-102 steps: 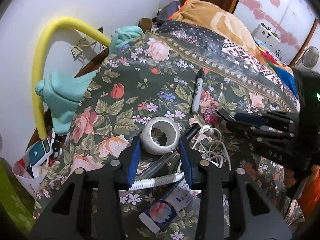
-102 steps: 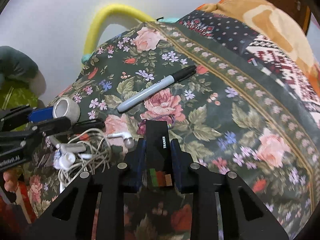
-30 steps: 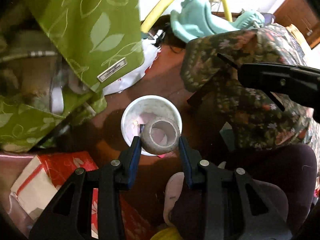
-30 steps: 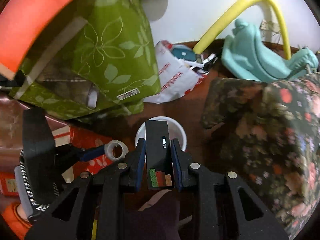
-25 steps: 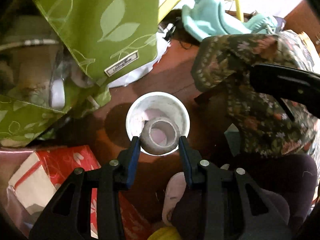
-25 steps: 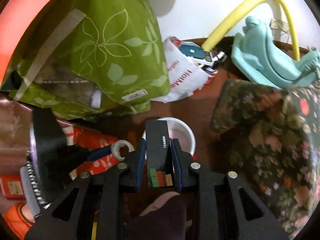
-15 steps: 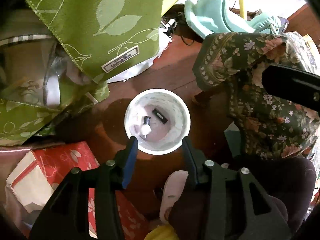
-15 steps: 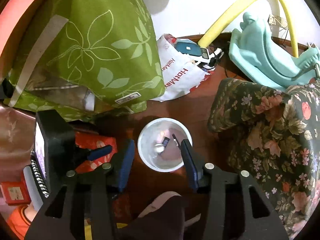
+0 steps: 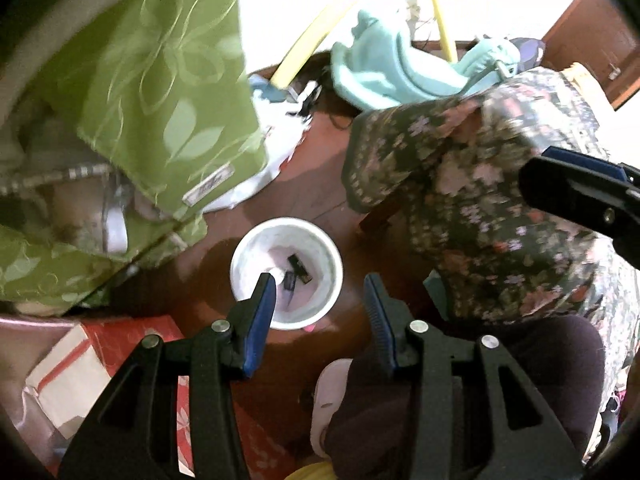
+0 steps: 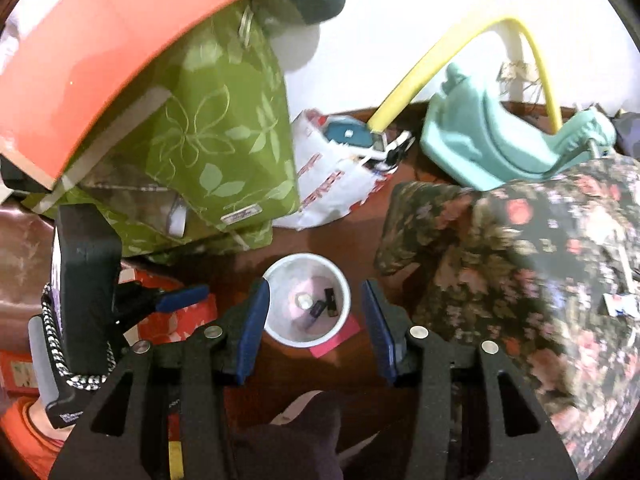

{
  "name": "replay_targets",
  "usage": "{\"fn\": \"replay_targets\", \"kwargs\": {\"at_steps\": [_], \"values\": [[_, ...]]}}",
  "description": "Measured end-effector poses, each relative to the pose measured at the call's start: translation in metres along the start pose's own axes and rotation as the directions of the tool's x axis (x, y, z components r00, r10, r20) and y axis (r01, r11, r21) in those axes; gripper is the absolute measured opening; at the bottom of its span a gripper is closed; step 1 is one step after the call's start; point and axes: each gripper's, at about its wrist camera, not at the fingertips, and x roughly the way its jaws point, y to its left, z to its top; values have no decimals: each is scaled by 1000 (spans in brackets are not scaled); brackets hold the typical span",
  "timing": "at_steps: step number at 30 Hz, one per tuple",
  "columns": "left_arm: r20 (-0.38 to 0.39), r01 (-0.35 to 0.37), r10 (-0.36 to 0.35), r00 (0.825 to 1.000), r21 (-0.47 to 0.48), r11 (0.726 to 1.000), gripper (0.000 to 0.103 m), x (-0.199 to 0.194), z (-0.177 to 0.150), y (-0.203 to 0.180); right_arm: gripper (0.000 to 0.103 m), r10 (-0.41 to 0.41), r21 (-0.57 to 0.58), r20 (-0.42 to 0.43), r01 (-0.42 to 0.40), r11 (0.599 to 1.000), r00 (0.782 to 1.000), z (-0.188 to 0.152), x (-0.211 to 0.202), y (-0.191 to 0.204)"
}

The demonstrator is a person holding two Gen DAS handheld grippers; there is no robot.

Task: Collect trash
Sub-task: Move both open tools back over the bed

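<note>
Both tongs hung wide and empty over a white bin (image 9: 245,252) on the dark wood floor (image 9: 320,168). Seen from the left wrist, the left tongs (image 9: 320,296) stood with blue-padded jaws well apart, the left pad overlapping the bin's near rim, the right pad over bare floor. From the right wrist, the right tongs (image 10: 316,312) framed the bin (image 10: 344,284) between spread jaws, touching nothing.

The trash lay at the bottom of the bin: a pale tape roll (image 10: 304,301) and two small dark pieces (image 10: 324,304) beside it. In the left view the dark pieces (image 9: 298,270) showed against the pinkish bottom, with the roll partly hidden behind the left pad. A pink slip (image 10: 340,338) stuck out from under the bin.

A green leaf-print bag (image 10: 224,148) stood just behind the bin, with a white plastic bag (image 10: 332,184) beside it. A floral bedcover (image 10: 520,248) hung down to the right, a teal object (image 10: 480,144) and a yellow tube (image 10: 424,72) behind it against the white wall. Red-patterned boxes (image 9: 120,356) lay at lower left. The left tongs' body also showed at the left of the right view, blurred by motion in places.
</note>
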Motion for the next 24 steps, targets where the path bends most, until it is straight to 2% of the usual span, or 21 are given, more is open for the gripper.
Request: {"fn": "replay_targets", "kwargs": {"at_steps": [8,15,24], "values": [[125,30,-40,991,83,996,45,-45,21,-62,44,-78,96,131,66,993,988,-17,-64,-50],[215,72,-115,970,197,978,45,-76,41,-133,44,-197,206,220,151,967,955,-36,-119,-115],[243,126,-212,947,325,937,45,-76,73,-222,44,-308,364,257,203,909,916,-60,-169,-201]]}}
